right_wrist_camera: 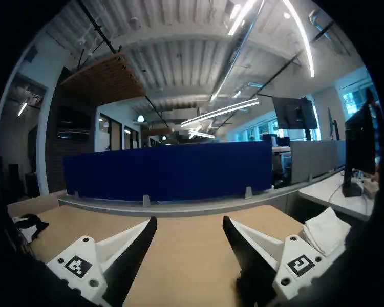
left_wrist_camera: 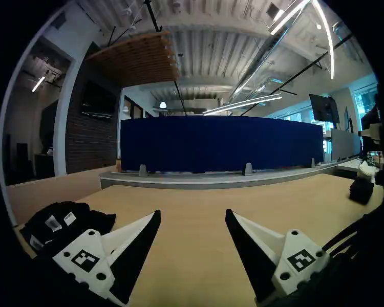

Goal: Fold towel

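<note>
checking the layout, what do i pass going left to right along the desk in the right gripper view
black bundle → tongs, open → folded white towel → dark monitor on the next desk

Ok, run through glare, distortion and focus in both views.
Left gripper view: the strip lights blow out to white, the fisheye bows the blue divider, and everything is sharp. Right gripper view: similar glare overhead, the white towel is squeezed near the rim, and the table is evenly lit.
</note>
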{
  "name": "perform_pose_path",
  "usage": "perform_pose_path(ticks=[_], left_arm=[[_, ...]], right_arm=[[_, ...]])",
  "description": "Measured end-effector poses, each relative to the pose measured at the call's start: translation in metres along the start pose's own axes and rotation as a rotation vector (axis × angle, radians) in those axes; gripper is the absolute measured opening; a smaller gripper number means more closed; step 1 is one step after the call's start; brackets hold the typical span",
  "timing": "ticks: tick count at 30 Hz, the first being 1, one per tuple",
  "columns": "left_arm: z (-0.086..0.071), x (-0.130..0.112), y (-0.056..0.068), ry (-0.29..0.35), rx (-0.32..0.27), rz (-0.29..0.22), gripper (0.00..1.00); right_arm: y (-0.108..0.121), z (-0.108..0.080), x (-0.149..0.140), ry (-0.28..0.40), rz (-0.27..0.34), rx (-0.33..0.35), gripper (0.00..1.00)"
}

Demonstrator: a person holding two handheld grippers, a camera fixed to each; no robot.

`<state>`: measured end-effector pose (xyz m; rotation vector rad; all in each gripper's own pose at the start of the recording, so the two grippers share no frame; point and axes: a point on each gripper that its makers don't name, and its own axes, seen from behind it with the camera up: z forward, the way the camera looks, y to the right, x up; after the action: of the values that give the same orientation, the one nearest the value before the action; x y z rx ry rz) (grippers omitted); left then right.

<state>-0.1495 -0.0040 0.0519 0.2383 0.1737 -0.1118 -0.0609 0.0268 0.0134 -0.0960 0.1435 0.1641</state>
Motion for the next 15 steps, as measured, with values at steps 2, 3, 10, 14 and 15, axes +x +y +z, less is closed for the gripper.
perform_pose_path(ticks=[2, 3, 10, 14, 15], left_arm=[[0.0, 0.0, 0.0, 0.0, 0.0, 0.0, 0.93], [0.0, 0.0, 0.0, 0.0, 0.0, 0.0, 0.93], [0.0, 0.001, 0.001, 0.0, 0.0, 0.0, 0.93], [0.0, 0.001, 0.001, 0.0, 0.0, 0.0, 0.93], [0.0, 0.001, 0.001, 0.0, 0.0, 0.0, 0.93]], right_arm=[[0.002, 0.0, -0.015, -0.007, 0.002, 0.0, 1.0], [0.003, 0.0, -0.022, -0.01, 0.002, 0.001, 1.0], [0.003, 0.003, -0.063, -0.02, -0.004, 0.02, 1.0], [-0.001, 0.005, -0.077, -0.021, 0.0, 0.03, 1.0], [-0.001, 0.006, -0.081, -0.022, 0.003, 0.03, 1.0]])
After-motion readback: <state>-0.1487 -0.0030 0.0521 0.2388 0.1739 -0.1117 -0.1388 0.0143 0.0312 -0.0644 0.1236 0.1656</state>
